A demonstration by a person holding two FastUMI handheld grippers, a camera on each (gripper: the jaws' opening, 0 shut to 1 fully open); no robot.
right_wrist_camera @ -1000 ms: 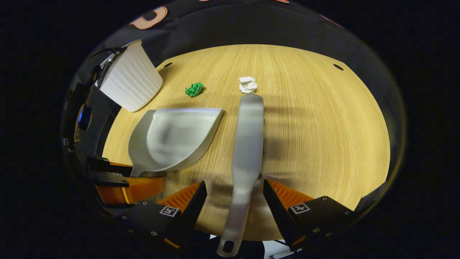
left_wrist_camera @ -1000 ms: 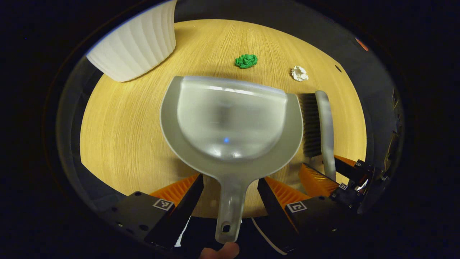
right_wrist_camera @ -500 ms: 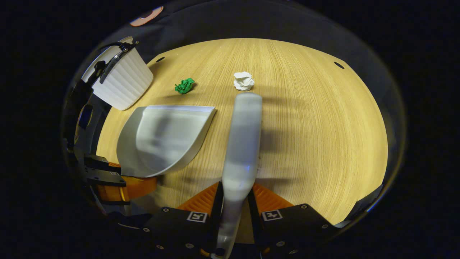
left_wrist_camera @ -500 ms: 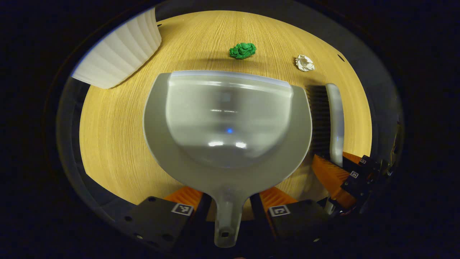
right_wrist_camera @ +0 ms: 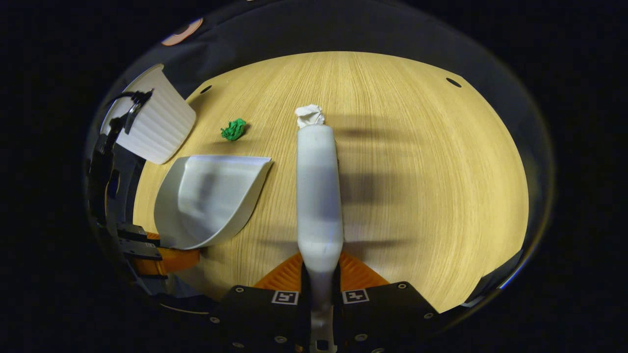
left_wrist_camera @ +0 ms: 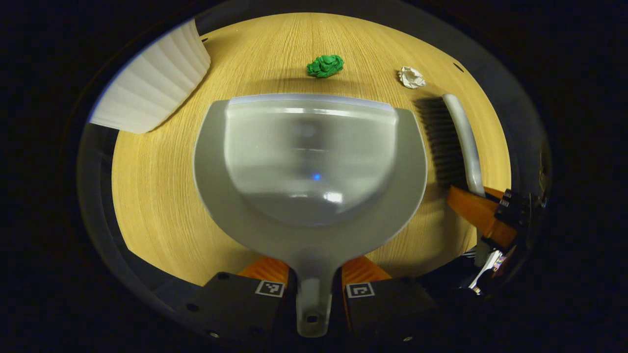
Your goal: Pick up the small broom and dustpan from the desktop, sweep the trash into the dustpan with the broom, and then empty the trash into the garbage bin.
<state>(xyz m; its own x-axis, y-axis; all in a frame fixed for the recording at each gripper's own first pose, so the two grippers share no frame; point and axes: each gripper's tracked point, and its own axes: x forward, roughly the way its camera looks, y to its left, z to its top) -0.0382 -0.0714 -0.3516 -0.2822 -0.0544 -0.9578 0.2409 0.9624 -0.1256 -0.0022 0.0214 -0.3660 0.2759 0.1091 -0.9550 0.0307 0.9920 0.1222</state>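
- The left gripper [left_wrist_camera: 314,287] is clamped on the handle of the smooth grey plastic dustpan [left_wrist_camera: 311,166], its lip facing a crumpled green wad [left_wrist_camera: 325,65].
- The right gripper [right_wrist_camera: 321,289] pinches the broom [right_wrist_camera: 318,196] by its handle; the light white paper ball [right_wrist_camera: 309,114] could skitter past the lip under a hard stroke.
- The ribbed white bin [right_wrist_camera: 157,125] stands far left.

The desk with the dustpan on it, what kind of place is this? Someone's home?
Probably a staged booth, not a home: a bare wooden desk against black cloth, with just a dustpan, broom, bin and two paper wads laid out.
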